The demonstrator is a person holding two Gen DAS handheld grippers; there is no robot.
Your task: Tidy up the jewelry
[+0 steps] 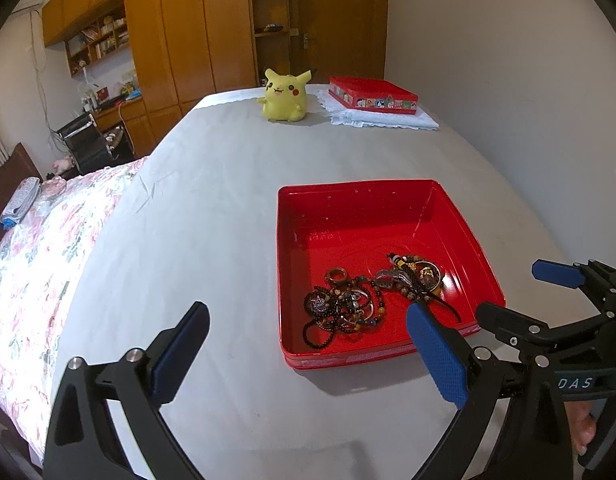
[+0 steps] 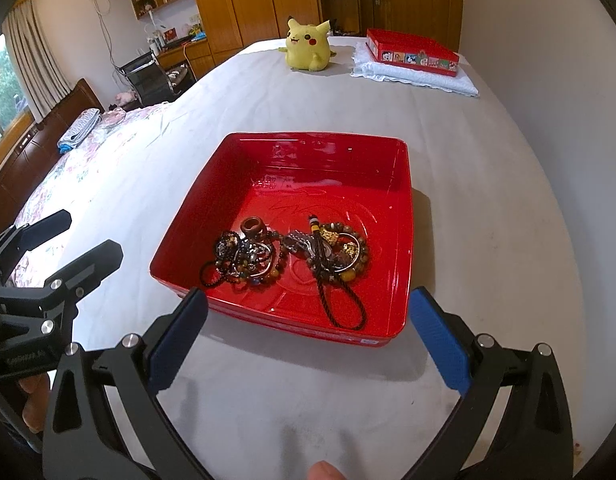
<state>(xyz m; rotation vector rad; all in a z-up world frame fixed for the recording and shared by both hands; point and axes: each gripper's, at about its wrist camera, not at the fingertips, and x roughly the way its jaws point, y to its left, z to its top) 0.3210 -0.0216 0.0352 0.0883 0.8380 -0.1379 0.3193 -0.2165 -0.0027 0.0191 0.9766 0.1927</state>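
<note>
So the jewelry [image 2: 292, 258] is all heaped in the near half of the red tray [image 2: 399, 208], mid-frame in both views, on the grey sheet of the bed [image 2: 487, 200]. Both sets of tongs are spread wide and carry nothing: the left tongs [image 1: 308, 350] sit bottom-left of the tray's near edge, the right tongs [image 2: 308, 340] just short of it. My guess is this stuff is light but tangly. Bead bracelets and cords will drag neighbours along, and the smooth rings look slippery. I'd pinch the black cord loop [image 2: 347, 312] sticking out toward the bottom; it's soft and clear of the pile.
</note>
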